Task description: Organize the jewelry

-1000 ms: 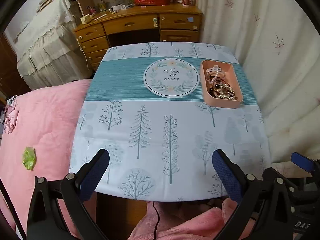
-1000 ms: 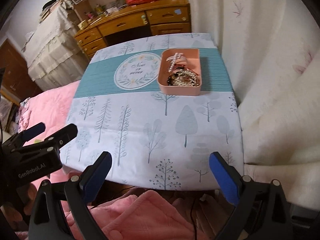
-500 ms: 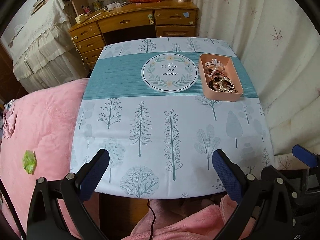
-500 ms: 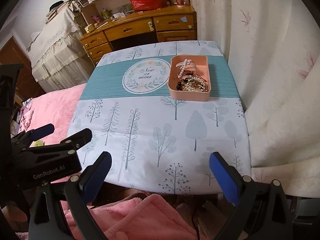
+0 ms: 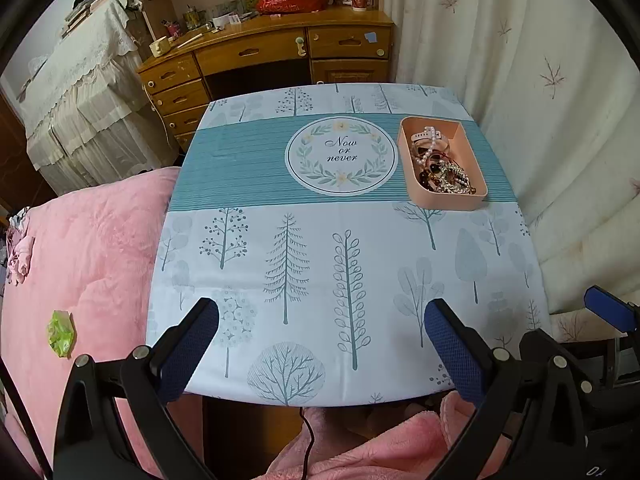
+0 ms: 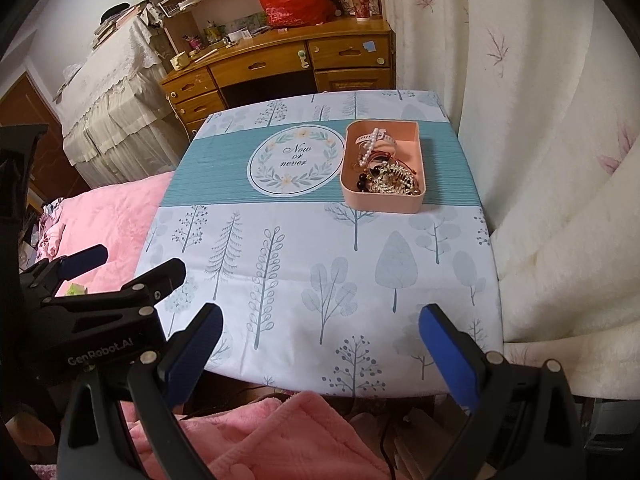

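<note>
A pink rectangular tray (image 5: 478,200) (image 6: 380,202) sits on the teal band at the table's far right. In it lies a tangled heap of jewelry (image 5: 440,170) (image 6: 384,174): pearl strands, dark beads, gold chains, a pale watch. My left gripper (image 5: 320,330) hovers open over the table's near edge, with nothing between its blue-padded fingers. The right gripper (image 6: 320,330) is open too and holds nothing, near the same edge. In the right wrist view the left gripper (image 6: 124,270) shows at the left side. Both are far from the tray.
The small table (image 5: 288,280) wears a tree-print cloth with a round "Now or never" emblem (image 5: 342,155). A pink quilt (image 5: 80,248) lies left, a cream curtain (image 5: 540,80) right, a wooden desk (image 5: 272,52) behind. A pink towel (image 6: 260,440) sits below.
Both grippers have drawn back and risen, so the table and tray look farther and more of the desk shows. Both stay open; the tray has not moved.
</note>
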